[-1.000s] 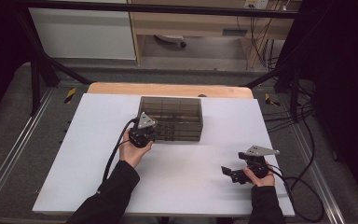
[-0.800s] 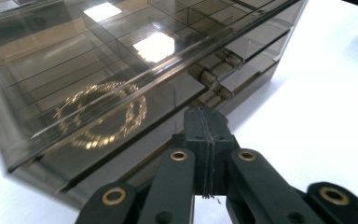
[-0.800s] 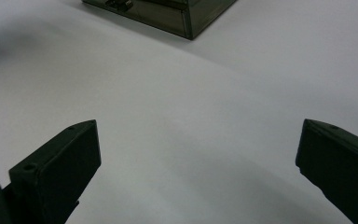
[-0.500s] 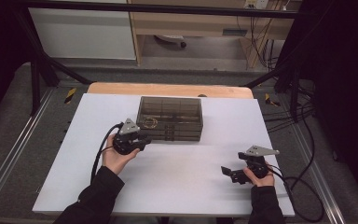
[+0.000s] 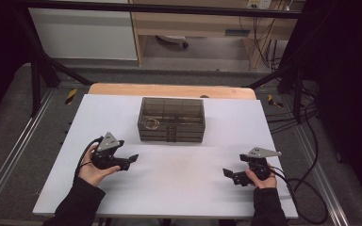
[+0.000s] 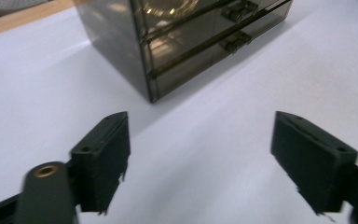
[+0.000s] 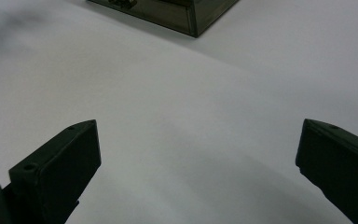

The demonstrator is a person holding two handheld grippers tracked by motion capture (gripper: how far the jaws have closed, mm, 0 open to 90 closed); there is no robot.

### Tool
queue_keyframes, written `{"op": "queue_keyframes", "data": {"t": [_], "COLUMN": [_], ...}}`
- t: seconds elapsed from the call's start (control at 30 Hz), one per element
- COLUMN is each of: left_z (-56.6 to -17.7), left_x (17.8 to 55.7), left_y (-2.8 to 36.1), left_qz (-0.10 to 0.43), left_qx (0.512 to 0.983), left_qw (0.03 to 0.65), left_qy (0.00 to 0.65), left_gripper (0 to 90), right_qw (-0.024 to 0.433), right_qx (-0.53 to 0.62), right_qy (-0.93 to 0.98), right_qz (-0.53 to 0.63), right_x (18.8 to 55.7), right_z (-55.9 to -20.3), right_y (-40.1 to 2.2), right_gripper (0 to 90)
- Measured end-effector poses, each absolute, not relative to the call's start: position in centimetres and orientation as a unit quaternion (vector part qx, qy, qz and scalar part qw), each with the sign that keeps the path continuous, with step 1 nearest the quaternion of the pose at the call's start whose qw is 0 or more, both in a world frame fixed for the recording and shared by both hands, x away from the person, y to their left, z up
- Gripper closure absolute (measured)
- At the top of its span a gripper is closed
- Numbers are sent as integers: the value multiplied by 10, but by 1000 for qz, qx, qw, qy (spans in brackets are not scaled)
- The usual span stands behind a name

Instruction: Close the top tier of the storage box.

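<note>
Looking down from the high view, the smoked drawer box (image 5: 171, 119) stands upper centre of the frame on the white table (image 5: 179, 188), all its drawer fronts flush and shut. The left gripper (image 5: 131, 159) sits lower left, well apart from the box, its jaws having just been opening and nothing between them. The right gripper (image 5: 227, 173) rests lower right, jaws apart and empty, also well clear of the box.

Left gripper view: the drawer box (image 6: 186, 37) fills the top of the frame, corner toward the camera; two drawer handles (image 6: 235, 41) show at upper right, untouched. A brass-coloured round item (image 6: 165, 7) shows through the top drawer's wall. Both jaws stand wide over bare table.

Right gripper view: one corner of the box (image 7: 191, 16) sits at top centre; jaws stand wide apart, nothing held.

Assessment: the work on the box appears finished or between steps, with the drawers closed and both tools released. Nothing loose remains on the table to stow.
</note>
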State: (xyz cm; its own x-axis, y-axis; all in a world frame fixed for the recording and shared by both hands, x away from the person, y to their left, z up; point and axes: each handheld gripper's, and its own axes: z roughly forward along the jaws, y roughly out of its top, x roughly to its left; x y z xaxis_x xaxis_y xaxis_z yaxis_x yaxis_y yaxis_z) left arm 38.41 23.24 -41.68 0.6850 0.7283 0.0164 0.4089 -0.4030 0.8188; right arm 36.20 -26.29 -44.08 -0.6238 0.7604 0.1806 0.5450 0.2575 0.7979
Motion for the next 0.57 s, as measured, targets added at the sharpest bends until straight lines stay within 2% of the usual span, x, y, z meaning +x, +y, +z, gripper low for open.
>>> {"op": "queue_keyframes", "data": {"t": [0.3,0.57], "left_z": [-433,-439], "left_x": [368,366], "left_y": [269,284], "left_qz": [196,197], "left_qx": [808,801], "left_qw": [414,409], "left_qy": [370,390], "left_gripper": [71,68], "right_qw": [121,117], "right_qx": [416,417], "right_qy": [784,785], "right_qz": [446,443], "right_x": [362,362], "right_z": [-441,-442], "right_y": [-263,-261], "right_gripper": [7,7]}}
